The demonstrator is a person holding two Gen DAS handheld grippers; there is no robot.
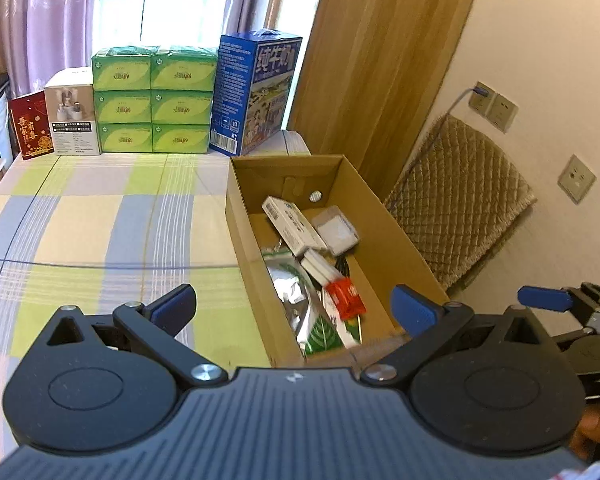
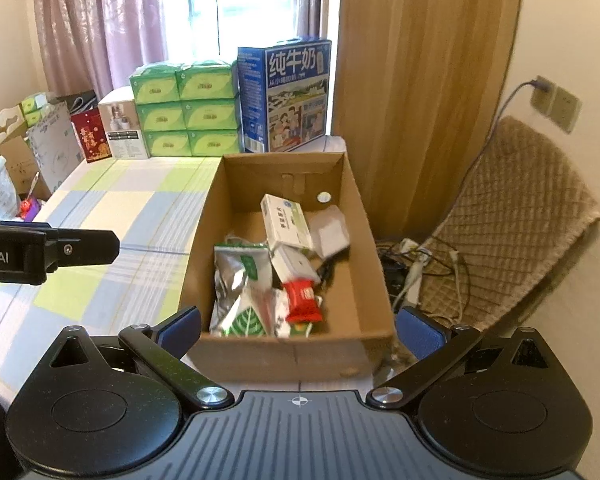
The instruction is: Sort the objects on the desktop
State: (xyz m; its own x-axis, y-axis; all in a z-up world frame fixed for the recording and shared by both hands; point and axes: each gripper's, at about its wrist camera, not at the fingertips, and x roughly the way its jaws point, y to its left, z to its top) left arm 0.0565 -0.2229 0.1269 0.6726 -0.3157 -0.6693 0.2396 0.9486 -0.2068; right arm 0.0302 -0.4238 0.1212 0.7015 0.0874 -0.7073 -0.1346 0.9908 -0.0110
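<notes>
Ahead of both grippers, cardboard box (image 2: pixel 352 208) holds sorted items: red snack packet (image 2: pixel 302 300), white medicine box (image 2: pixel 286 220). Right gripper (image 2: pixel 300 326) nearer, straddling near wall; left gripper (image 1: pixel 296 308) alongside. Both jaws wide, empty.

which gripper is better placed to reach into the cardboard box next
Right, probably. The right gripper is open and squarely faces the open brown cardboard box. The left gripper, also open, sits off its left wall, half over the checked tablecloth.

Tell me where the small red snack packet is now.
In both wrist views the small red snack packet lies inside the open brown cardboard box, near its front end, beside the green-and-white foil pouch.
</notes>
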